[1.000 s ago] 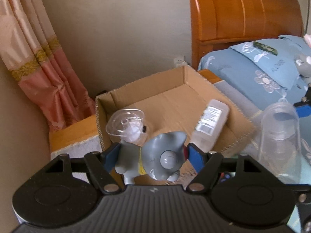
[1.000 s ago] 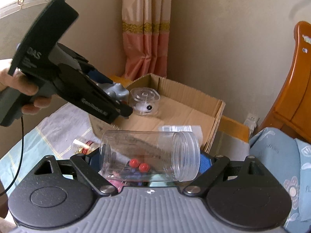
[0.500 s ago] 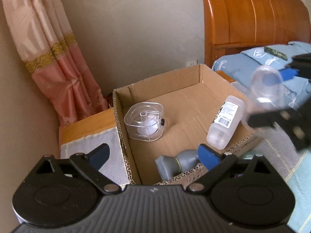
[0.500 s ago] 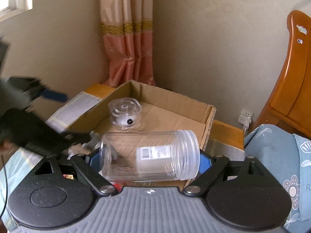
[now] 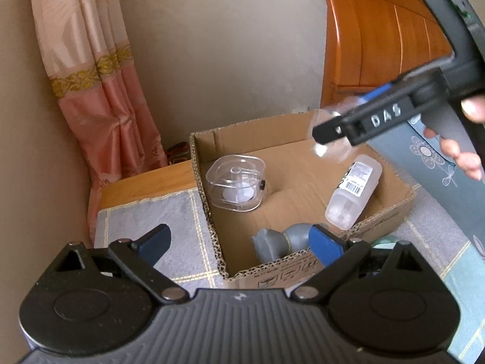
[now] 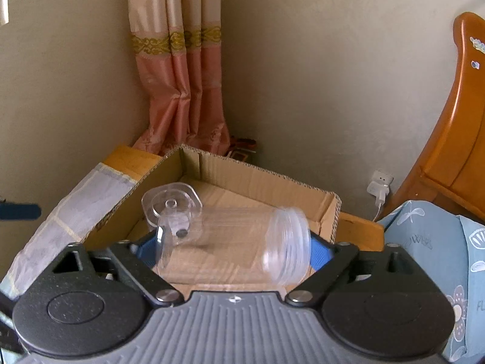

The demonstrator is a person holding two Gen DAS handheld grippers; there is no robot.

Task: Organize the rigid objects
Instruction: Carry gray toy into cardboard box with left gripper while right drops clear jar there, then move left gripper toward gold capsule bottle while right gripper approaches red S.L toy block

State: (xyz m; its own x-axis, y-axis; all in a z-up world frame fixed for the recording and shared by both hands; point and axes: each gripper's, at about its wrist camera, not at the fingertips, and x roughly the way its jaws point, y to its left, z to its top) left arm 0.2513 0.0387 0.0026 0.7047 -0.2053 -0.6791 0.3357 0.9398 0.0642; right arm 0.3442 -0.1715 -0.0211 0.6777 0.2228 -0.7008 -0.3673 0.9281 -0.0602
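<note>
An open cardboard box (image 5: pixel 391 212) holds a clear square container (image 5: pixel 236 188), a white labelled bottle (image 5: pixel 354 191) and a grey toy figure (image 5: pixel 272 239) lying at its near wall. My left gripper (image 5: pixel 239 239) hangs open over the box's near left corner, nothing between its fingers. My right gripper (image 6: pixel 233 251) is over the box (image 6: pixel 266 179), jaws opening. A clear plastic jar (image 6: pixel 230 242) lies crosswise between its blue pads, blurred and tilted, slipping free. In the left wrist view the right gripper (image 5: pixel 339 115) reaches in from the right, held by a hand, with the jar (image 5: pixel 330 151) a blur.
The box sits on a wooden bedside stand with a grey checked cloth (image 5: pixel 151 212). A pink curtain (image 6: pixel 182 91) hangs in the corner behind. A wooden headboard (image 5: pixel 379 45) and blue bedding (image 6: pixel 424 242) lie to the right. A charger (image 6: pixel 379 188) is plugged into the wall.
My left gripper let go of the grey toy, which now lies in the box, and drew back to the left. My right gripper carried the jar over the box and widened; the jar tilted.
</note>
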